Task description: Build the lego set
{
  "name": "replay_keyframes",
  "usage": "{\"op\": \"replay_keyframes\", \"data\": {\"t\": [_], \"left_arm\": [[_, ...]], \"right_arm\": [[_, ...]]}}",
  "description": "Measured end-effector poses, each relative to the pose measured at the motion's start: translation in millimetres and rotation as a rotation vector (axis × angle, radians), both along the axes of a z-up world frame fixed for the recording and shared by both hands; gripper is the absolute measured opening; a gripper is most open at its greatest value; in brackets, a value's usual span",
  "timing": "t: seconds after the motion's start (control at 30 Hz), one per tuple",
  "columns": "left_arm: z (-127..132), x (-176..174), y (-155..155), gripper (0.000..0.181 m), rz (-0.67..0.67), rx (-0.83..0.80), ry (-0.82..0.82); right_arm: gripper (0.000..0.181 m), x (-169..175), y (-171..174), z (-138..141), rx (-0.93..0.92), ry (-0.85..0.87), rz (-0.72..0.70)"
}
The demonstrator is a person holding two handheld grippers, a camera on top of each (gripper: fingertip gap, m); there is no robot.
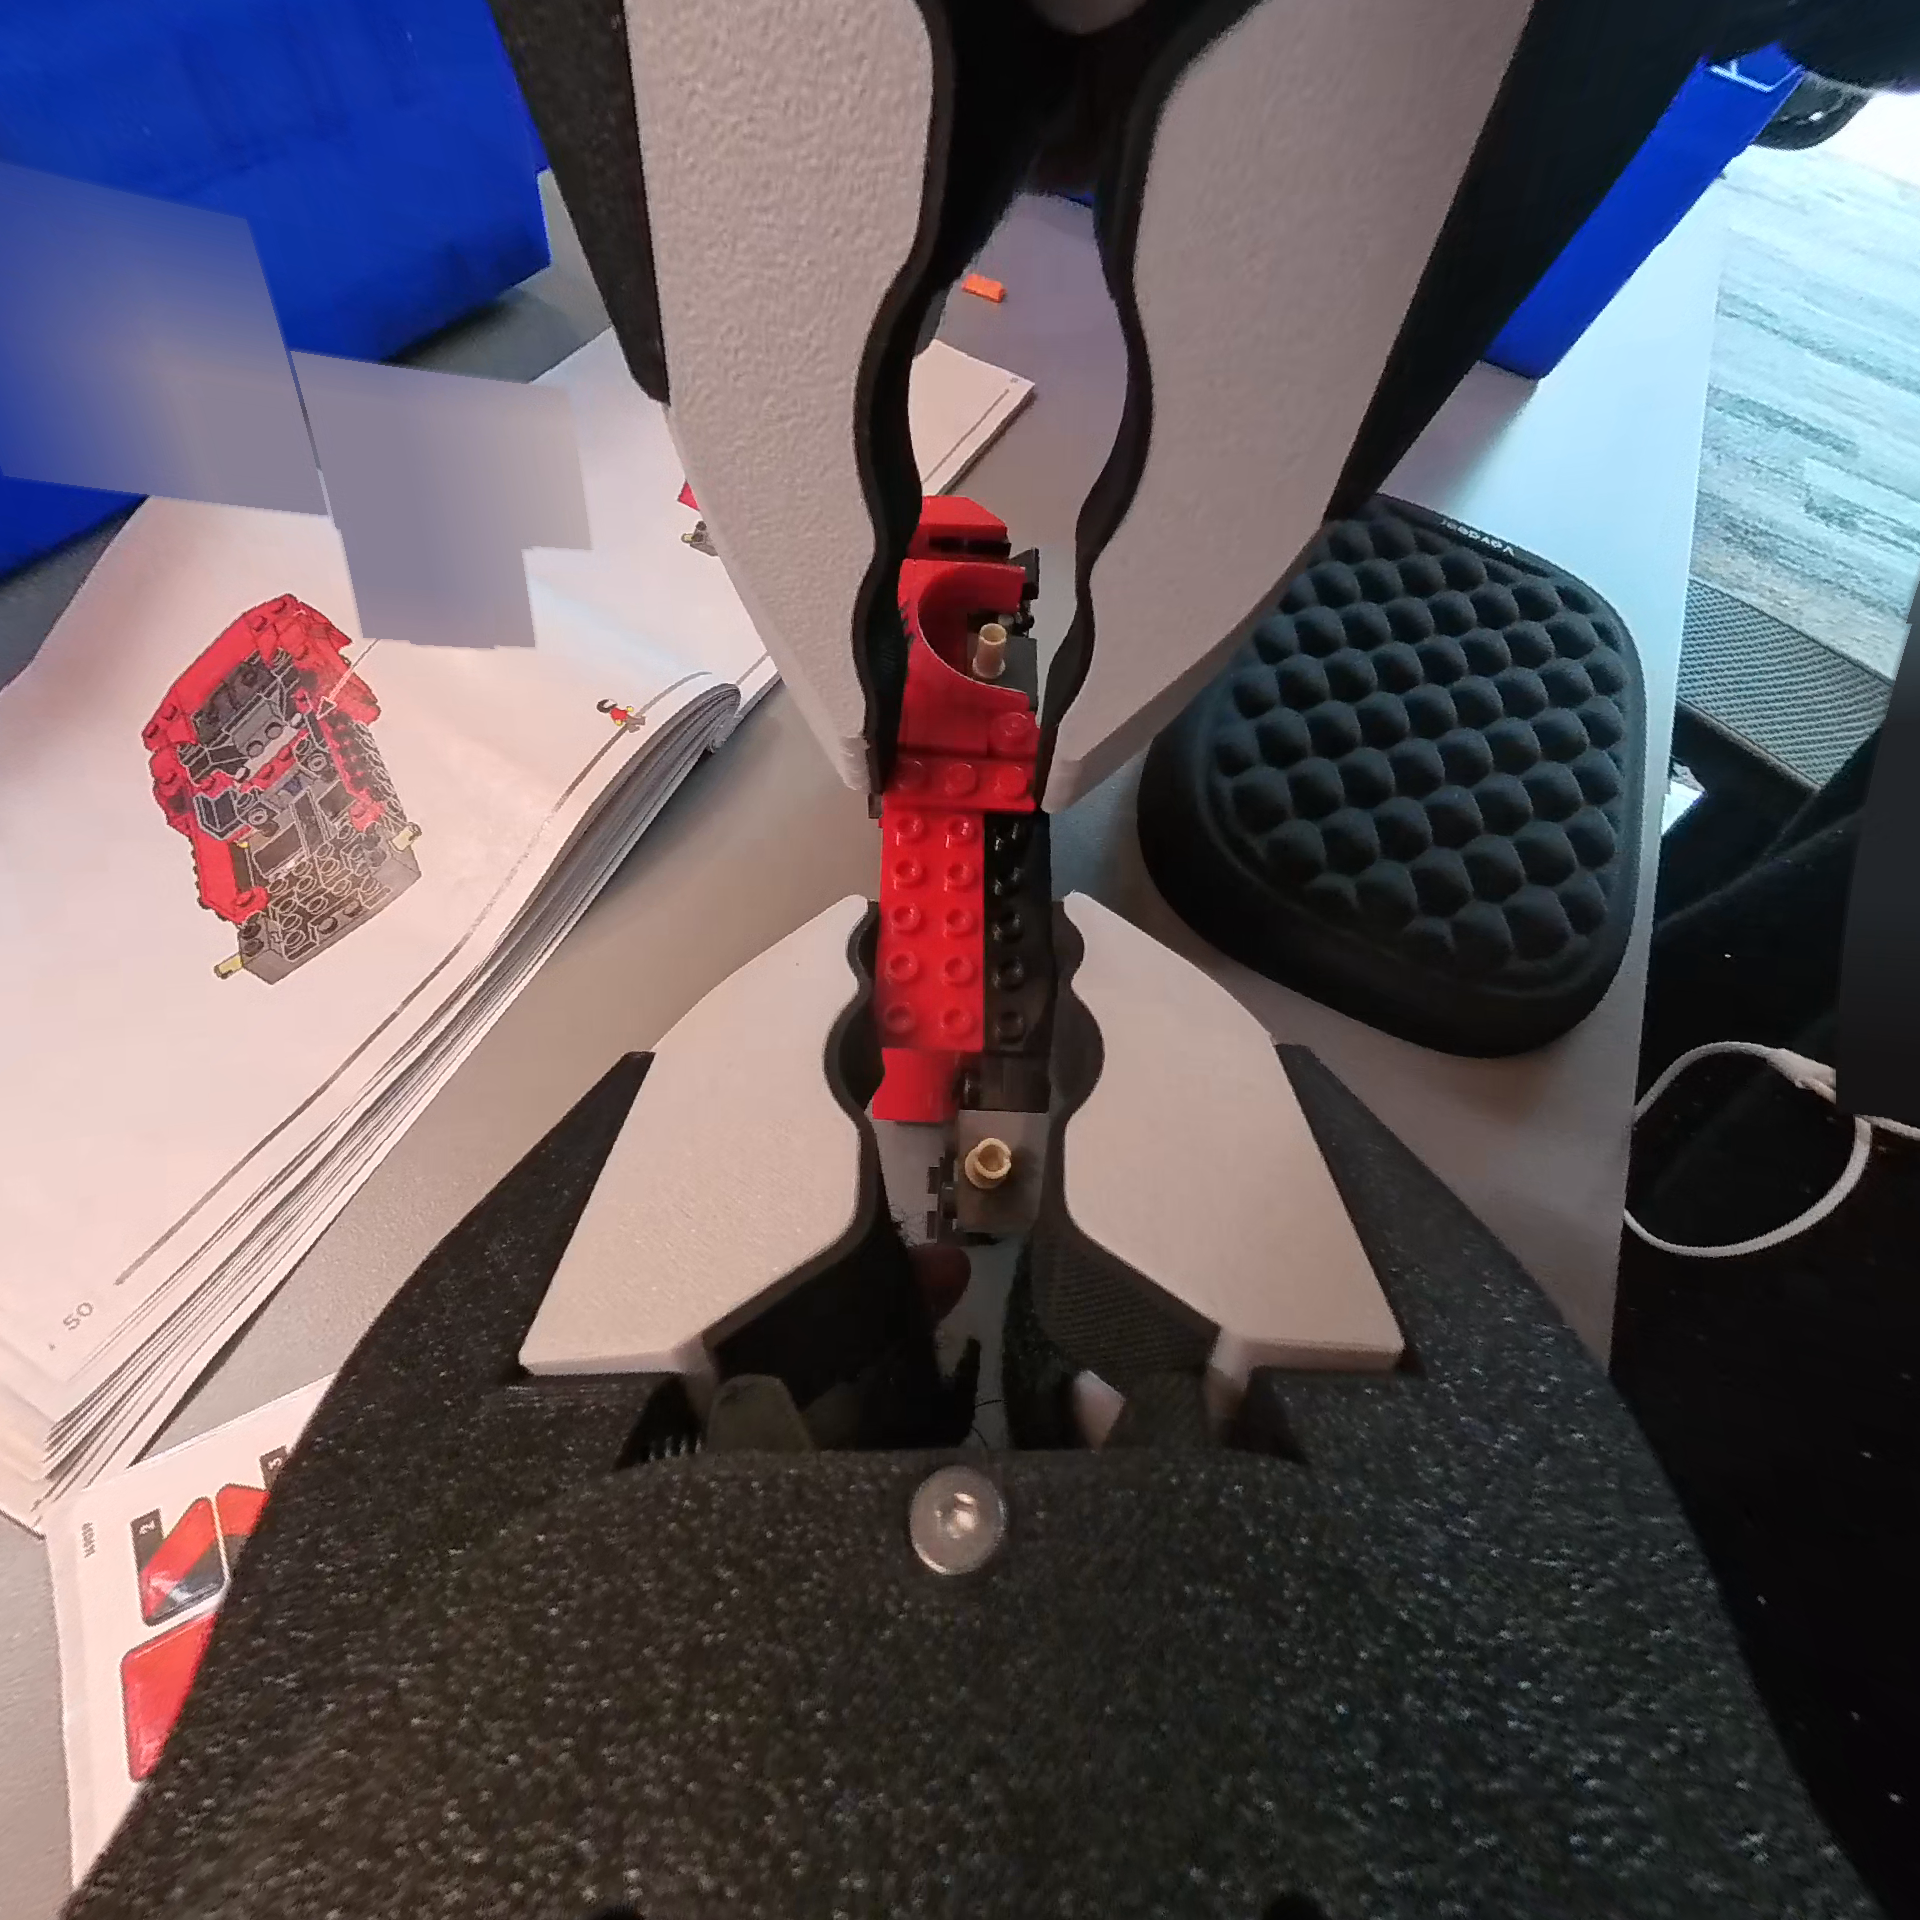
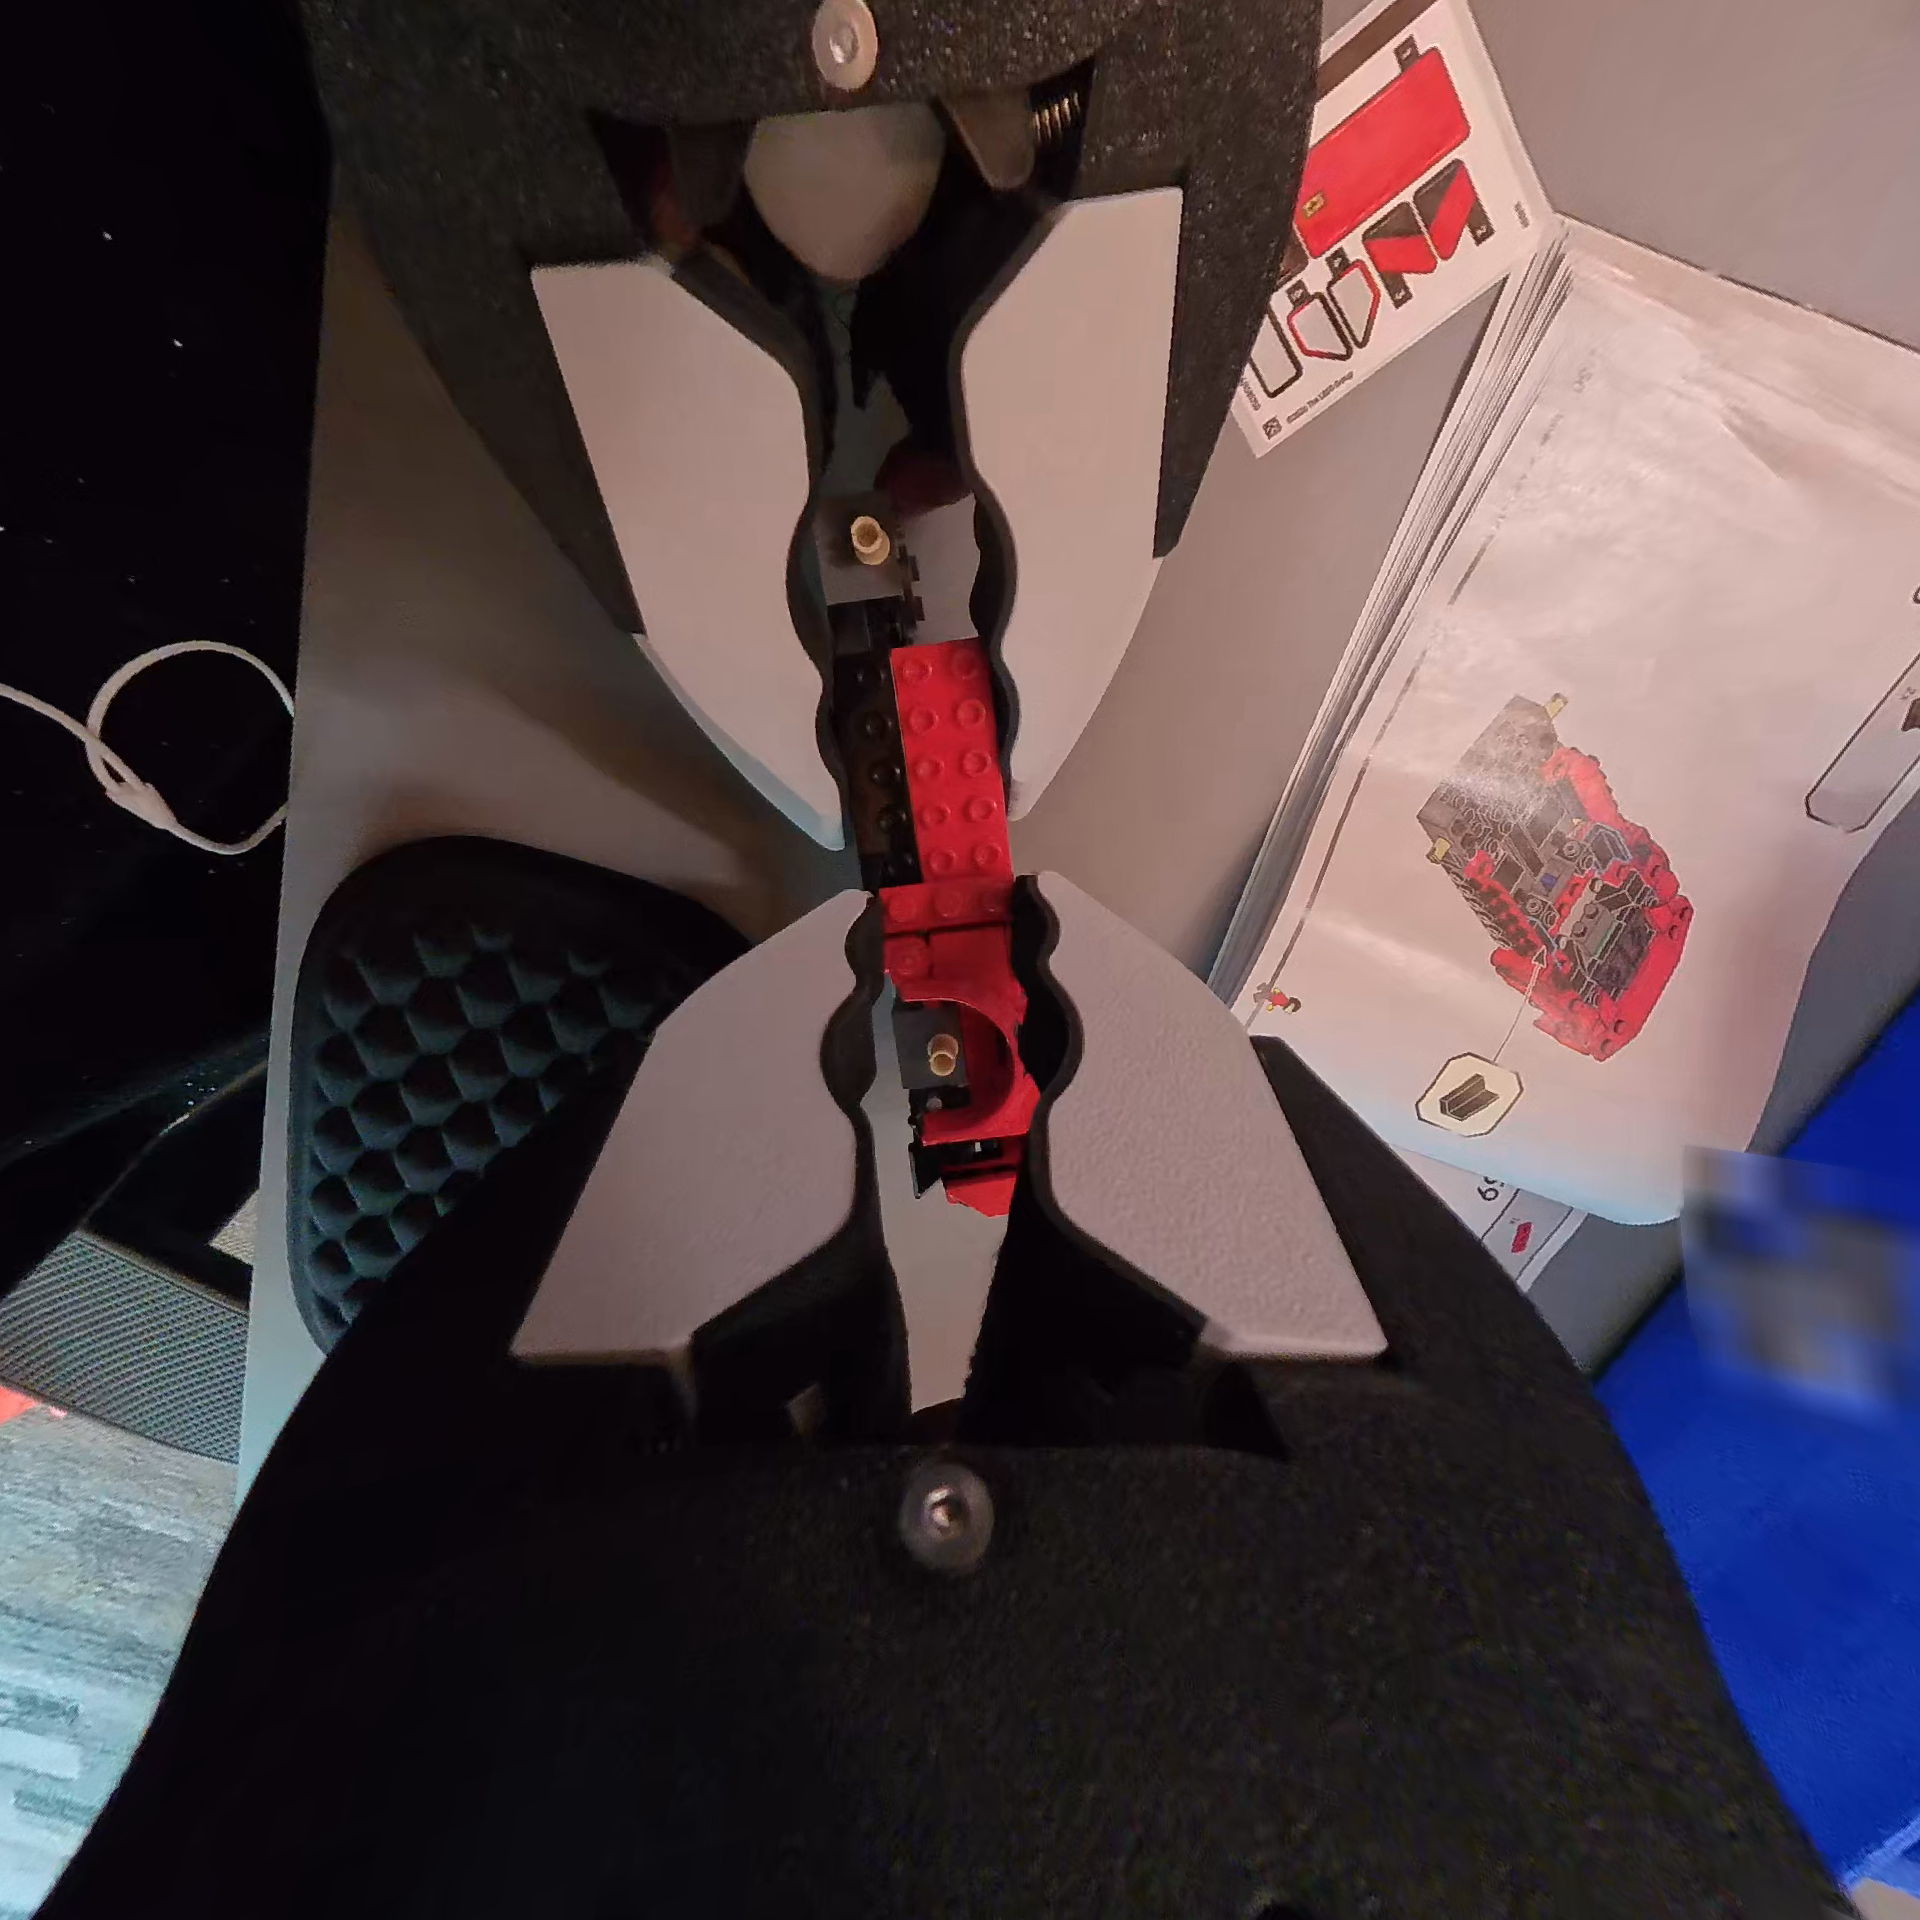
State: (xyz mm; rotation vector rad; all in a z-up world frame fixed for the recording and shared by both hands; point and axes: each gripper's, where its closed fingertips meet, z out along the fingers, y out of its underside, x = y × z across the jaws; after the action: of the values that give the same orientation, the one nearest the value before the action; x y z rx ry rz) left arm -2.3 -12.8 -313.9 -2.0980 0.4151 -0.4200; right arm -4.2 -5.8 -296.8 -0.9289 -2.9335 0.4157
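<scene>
- You hold the half-built car model (image 1: 961, 914) in the air between both claws, in the centre of each frame, above the grey surface (image 1: 1538, 499).
- Your left claw (image 1: 961, 925), at the lower middle of the left wrist view, is closed narrow on the end with the grey block and a tan axle pin (image 1: 989, 1162).
- Your right claw (image 2: 945, 894), at the lower middle of the right wrist view, is closed narrow on the other end, around the red wheel arch (image 2: 982, 1081).
- Done so far, as I judge: a long chassis of red and black studded plates, with axle pins at both ends. It looks thin compared with the car drawn on the open instruction booklet (image 1: 312, 831) at the left of the left wrist view.
- Still left, in my judgement: most of the body and the wheels, since no wheels sit on the pins.
- The sticker sheet (image 2: 1382, 218), at the upper right of the right wrist view, looks unused.
- A small orange piece (image 1: 982, 288) lies loose on the surface, upper middle of the left wrist view.
</scene>
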Motion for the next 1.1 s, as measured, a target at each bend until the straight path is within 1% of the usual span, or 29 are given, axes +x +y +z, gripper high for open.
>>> {"op": "replay_keyframes", "data": {"t": [0.27, 0.57, 0.67, 0.93, 1.03, 1.07, 1.1], "left_arm": [[0, -1, 0, 0.028, 0.001, -0.01, -0.02], [0, 1, 0, 0.029, -0.007, -0.013, -0.024], [0, 1, 0, 0.029, -0.012, -0.012, -0.02], [0, 2, 0, 0.029, -0.016, -0.014, -0.022], [0, 2, -1, 0.029, -0.018, -0.014, -0.023], [0, 2, 0, 0.029, -0.018, -0.014, -0.023], [0, 2, 0, 0.029, -0.018, -0.014, -0.023]], "right_arm": [[0.023, -2, 0, 1, -0.024, -0.01, 0.009], [0.023, -1, 0, 2, -0.058, -0.045, -0.014], [0.029, -1, 2, 1, -0.04, -0.051, -0.019], [0.031, -1, 2, 4, -0.055, -0.058, -0.027], [0.032, -1, 0, 11, -0.079, -0.051, -0.027], [0.03, -3, 0, 14, -0.094, -0.039, -0.032], [0.021, -6, -2, 18, -0.114, -0.021, -0.042]]}}
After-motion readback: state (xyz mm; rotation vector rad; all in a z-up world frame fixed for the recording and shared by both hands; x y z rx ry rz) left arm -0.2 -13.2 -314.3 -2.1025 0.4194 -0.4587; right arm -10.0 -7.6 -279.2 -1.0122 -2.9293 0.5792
